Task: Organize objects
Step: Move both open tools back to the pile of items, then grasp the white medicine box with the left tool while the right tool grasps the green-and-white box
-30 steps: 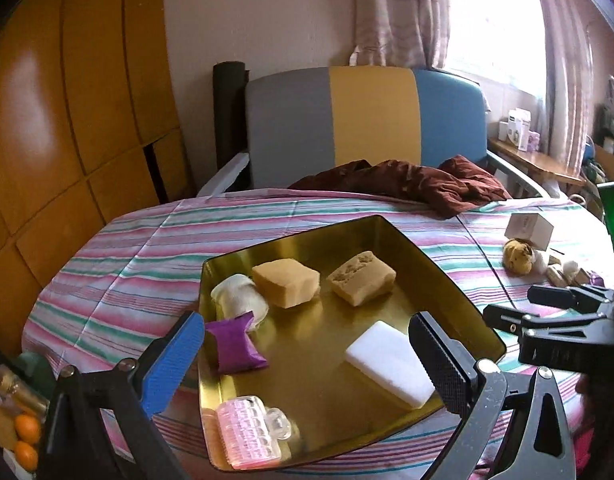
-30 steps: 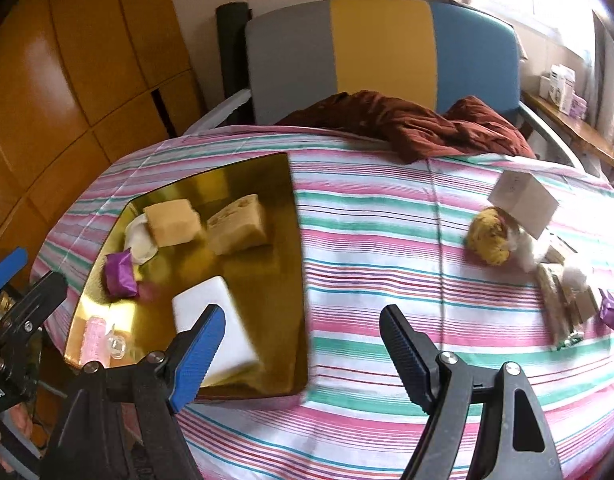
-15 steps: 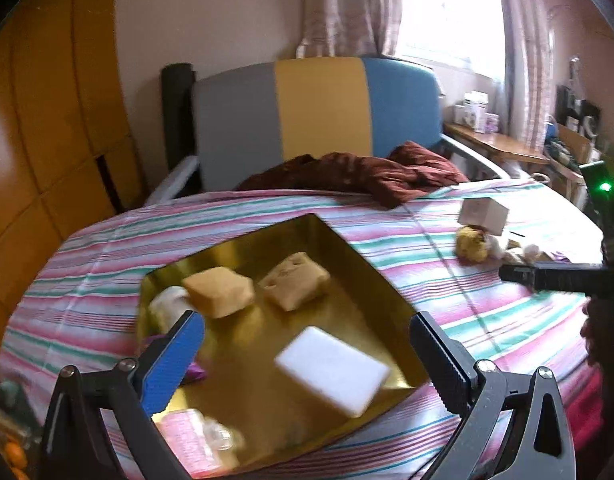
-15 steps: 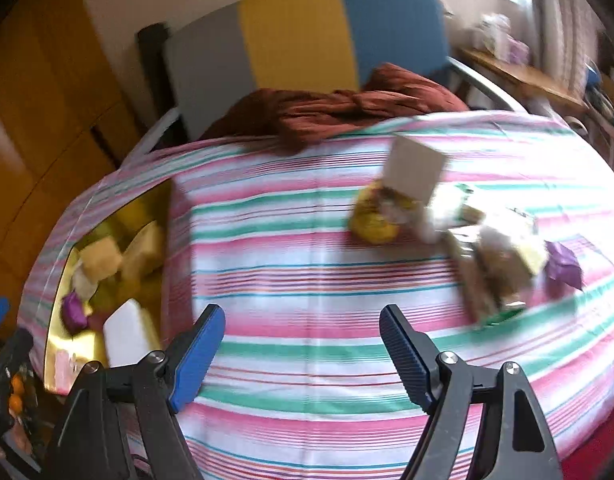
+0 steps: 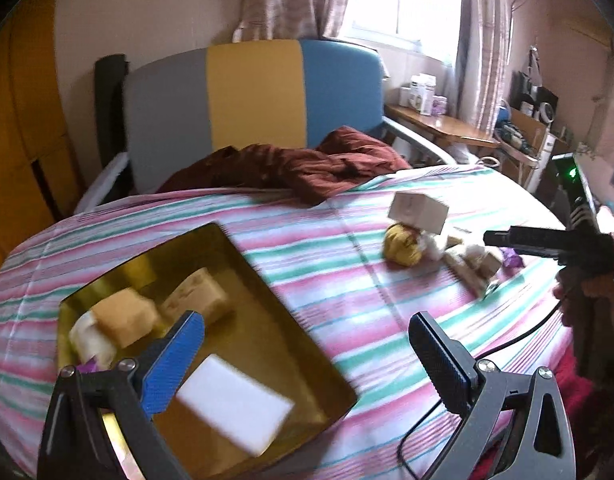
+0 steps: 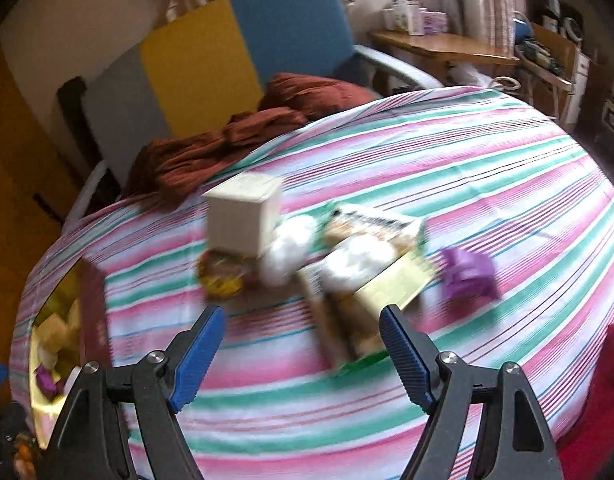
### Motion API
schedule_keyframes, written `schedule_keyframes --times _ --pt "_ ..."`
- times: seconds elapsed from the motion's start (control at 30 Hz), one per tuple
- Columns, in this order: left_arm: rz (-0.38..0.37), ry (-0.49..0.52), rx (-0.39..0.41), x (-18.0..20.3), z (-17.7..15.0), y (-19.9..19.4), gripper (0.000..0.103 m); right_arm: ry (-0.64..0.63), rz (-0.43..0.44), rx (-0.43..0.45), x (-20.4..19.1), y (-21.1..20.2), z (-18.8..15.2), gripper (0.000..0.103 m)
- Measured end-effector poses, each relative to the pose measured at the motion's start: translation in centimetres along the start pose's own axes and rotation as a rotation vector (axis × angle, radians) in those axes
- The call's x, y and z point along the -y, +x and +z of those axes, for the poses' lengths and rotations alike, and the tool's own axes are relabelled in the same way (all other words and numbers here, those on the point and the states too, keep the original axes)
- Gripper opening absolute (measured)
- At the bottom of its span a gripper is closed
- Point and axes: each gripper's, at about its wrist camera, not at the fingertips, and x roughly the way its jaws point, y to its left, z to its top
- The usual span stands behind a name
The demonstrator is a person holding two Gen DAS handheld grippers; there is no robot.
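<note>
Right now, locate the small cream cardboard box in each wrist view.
Left wrist: small cream cardboard box upper right, tilted on the yellow ball.
Right wrist: box centre left, above that ball.
Shared landmark: dark red cloth at the bed's far edge.

A broad band of bare striped tablecloth (image 5: 331,280) runs between the gold tray (image 5: 267,292) at eight o'clock and the heap of small items (image 6: 327,264) at two o'clock, wide enough for a gripper to pass. The tray's raised wall bounds that lane on one side. In the heap, a cream box (image 6: 243,216) perched on a yellow lump stands tallest, blocking a low approach from twelve o'clock. A purple packet (image 6: 469,274) lies apart at three o'clock. A crumpled brown cloth (image 5: 291,168) covers the far edge.
</note>
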Motion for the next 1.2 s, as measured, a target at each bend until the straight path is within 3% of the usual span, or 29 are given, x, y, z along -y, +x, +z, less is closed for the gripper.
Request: schedule_keyframes --times 0.17,0.3,0.7,0.87,1.2 --pt "-0.04 0.014 -0.039 2.4 3.6 3.0 0.103 0.099 -0.037 0.043 3.6 0.4 0.7 0.081" --pt "-0.09 0.035 -0.09 5.1 6.6 6.2 0.103 0.186 -0.051 0.001 5.7 1.1 0.4 0.081" --pt "-0.12 0.028 -0.288 11.3 14.8 17.5 0.103 0.247 0.038 -0.031 6.7 1.0 0.5 0.081" --pt "-0.093 0.043 -0.357 13.3 16.6 21.6 0.103 0.249 0.052 -0.038 6.7 0.9 0.4 0.081" --pt "-0.011 0.226 -0.468 18.0 16.3 28.1 0.101 0.294 0.063 -0.055 7.9 1.1 0.3 0.081"
